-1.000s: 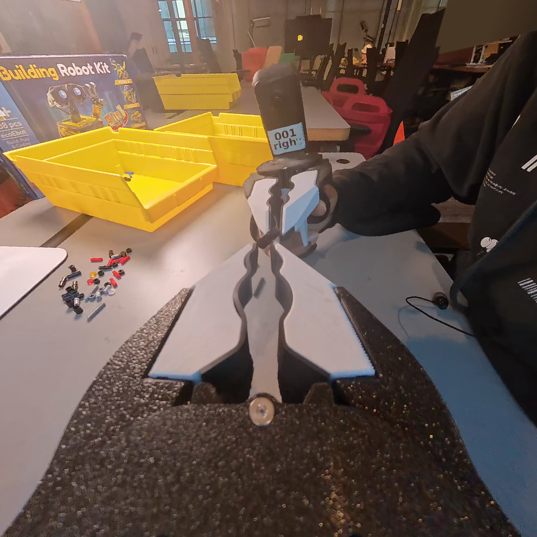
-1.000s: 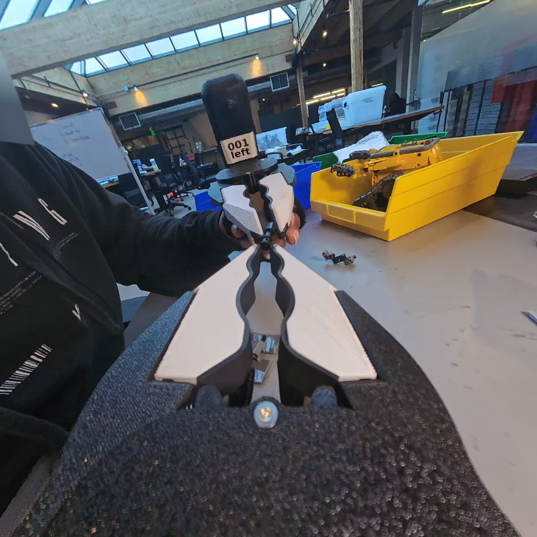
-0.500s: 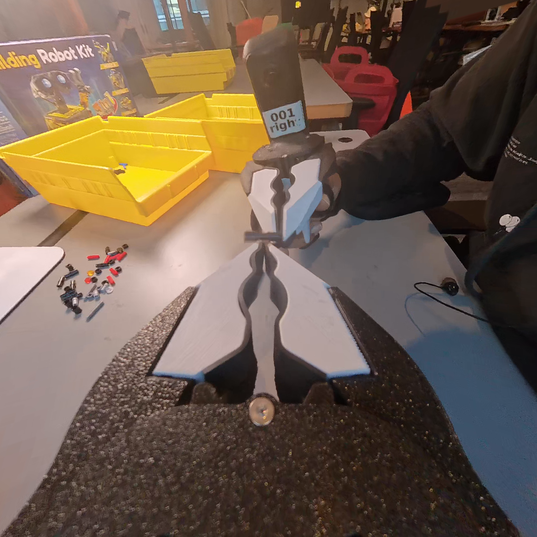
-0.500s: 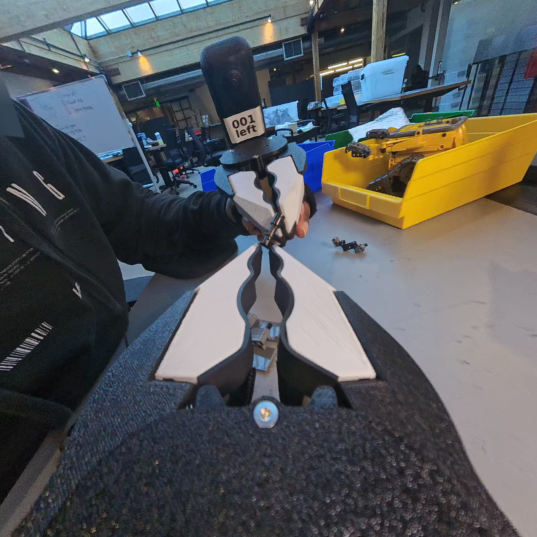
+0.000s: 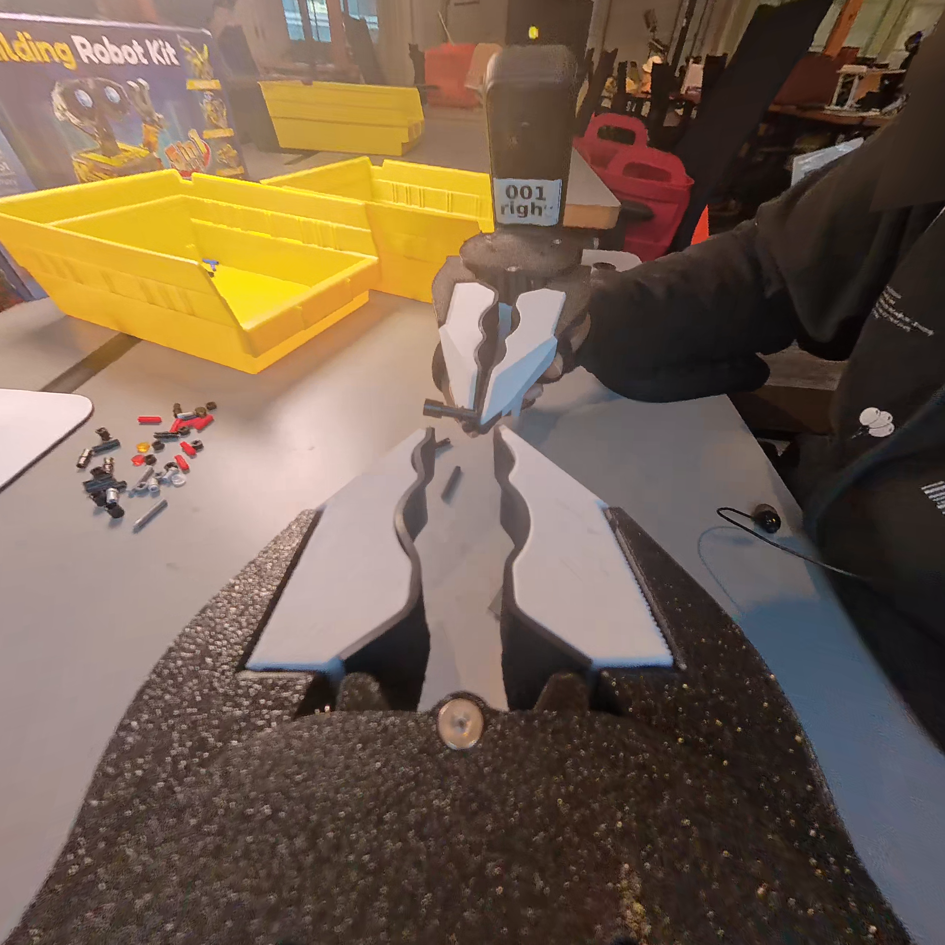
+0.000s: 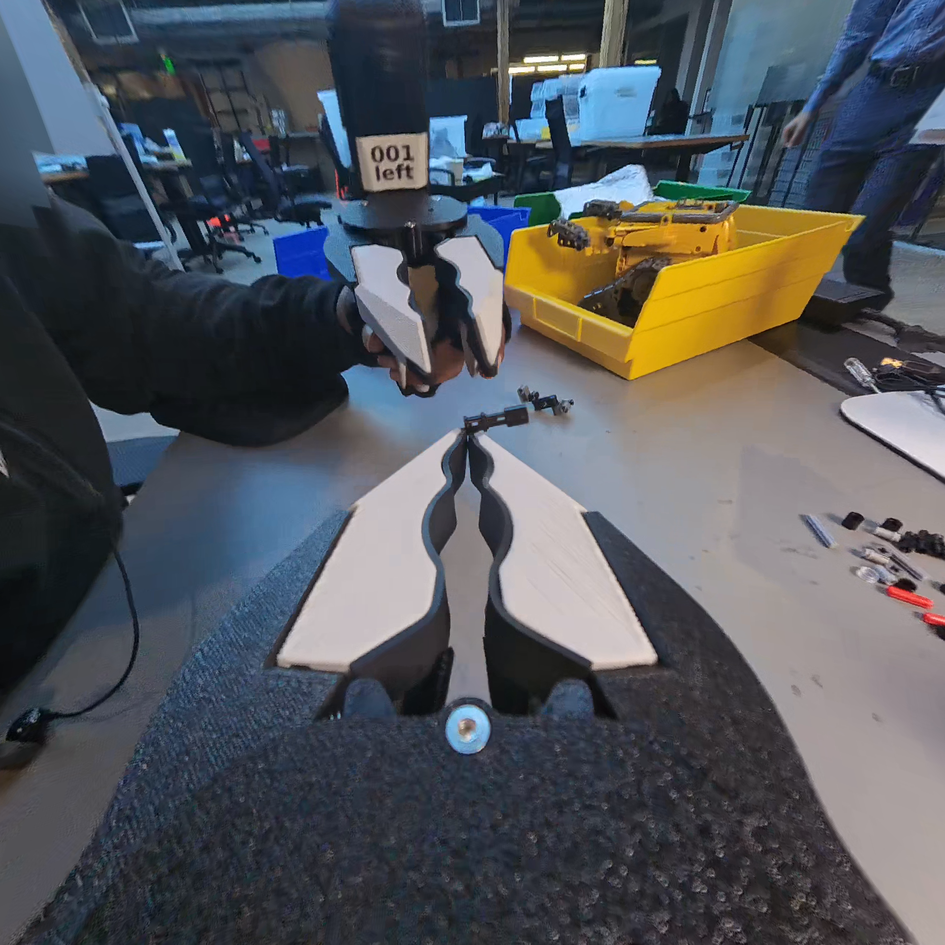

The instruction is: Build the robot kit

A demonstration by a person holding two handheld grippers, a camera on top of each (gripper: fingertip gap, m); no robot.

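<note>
left wrist view: the left gripper (image 5: 463,434) stands with its fingers parted by a clear gap and nothing between them (a short black pin (image 5: 450,483) lies on the grey table (image 5: 255,537) under that gap). just beyond, the right gripper (image 5: 478,417) pinches a small black rod piece (image 5: 445,410) at its tips. loose small parts (image 5: 140,460) lie to the left, an open yellow bin (image 5: 204,286) farther off.

right wrist view: the right gripper (image 6: 468,441) is closed, its tips nipping the end of the black rod piece (image 6: 496,419), which sticks out to the right. the left gripper (image 6: 434,365) hangs just beyond, spread apart. a yellow bin (image 6: 690,307) holding a yellow toy machine (image 6: 649,240) sits far right.
</note>
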